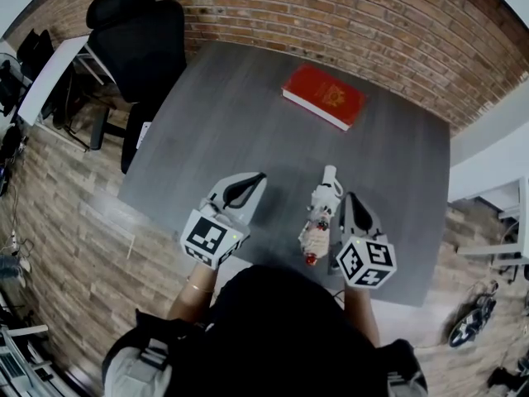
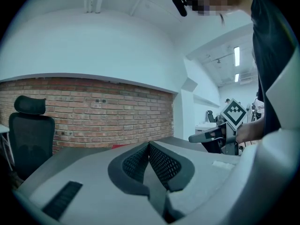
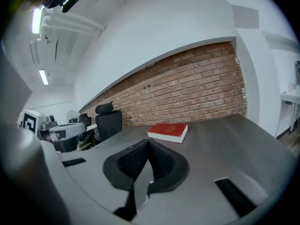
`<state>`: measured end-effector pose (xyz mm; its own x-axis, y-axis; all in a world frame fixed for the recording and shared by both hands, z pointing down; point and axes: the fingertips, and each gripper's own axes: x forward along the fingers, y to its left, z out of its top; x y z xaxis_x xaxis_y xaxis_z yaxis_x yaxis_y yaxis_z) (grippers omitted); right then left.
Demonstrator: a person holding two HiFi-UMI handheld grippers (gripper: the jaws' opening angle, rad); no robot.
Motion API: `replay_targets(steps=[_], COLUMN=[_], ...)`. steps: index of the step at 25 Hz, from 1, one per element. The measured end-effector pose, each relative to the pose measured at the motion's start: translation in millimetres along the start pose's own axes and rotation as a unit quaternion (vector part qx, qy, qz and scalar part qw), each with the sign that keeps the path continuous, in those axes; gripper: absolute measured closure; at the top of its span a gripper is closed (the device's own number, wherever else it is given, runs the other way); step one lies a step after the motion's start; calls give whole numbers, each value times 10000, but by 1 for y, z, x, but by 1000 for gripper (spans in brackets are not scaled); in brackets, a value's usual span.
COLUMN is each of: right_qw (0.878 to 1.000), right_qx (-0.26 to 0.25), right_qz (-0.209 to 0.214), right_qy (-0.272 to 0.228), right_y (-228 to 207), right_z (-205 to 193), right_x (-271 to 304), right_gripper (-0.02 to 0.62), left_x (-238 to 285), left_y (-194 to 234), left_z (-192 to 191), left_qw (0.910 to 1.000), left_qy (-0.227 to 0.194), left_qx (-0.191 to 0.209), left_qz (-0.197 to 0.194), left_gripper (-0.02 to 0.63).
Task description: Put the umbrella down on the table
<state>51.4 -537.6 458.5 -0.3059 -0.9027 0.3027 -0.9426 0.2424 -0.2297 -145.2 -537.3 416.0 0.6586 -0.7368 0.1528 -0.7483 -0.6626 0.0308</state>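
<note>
Head view: the folded umbrella (image 1: 321, 215) lies flat on the table (image 1: 215, 114) close to its near edge, its length running toward the far edge.
Right tongs (image 1: 349, 197): just beside the umbrella on its right. The right gripper view shows the jaws together with nothing clamped.
Left tongs (image 1: 259, 175): off to the umbrella's left, jaws together, empty.
Book (image 1: 323, 95): red, near the far edge, well apart from the umbrella.
Step in hand: judged to be clearing away, as the umbrella is already set down.
Doing it well: lift the right tongs straight up and back toward the near edge, never sideways, so the closed tips cannot nudge or roll the umbrella.
</note>
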Motion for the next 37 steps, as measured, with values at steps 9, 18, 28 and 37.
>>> replay_targets(steps=[9,18,28,37], right_qw=[9996,9996,9997,9997], right_qx=[-84,-225,-186,-233], right_qz=[179,70,143,105], right_qy=[-217,-142,-74,-54], right_y=[5,5,11,12], right_z=[13,12,9,10], right_x=[-3,-1,-2,-5], right_gripper=[598,598,598,598], left_x=[8,8,3,1], left_y=[-7,-6,-4,-4], left_z=[4,7,3,4], left_qw=[10000,10000,10000,9999], left_qy=[-17,-11,10,-67], left_qx=[8,52,34,83], left_qz=[-90,-82,-55,-49], left_gripper=[609,609,609,609])
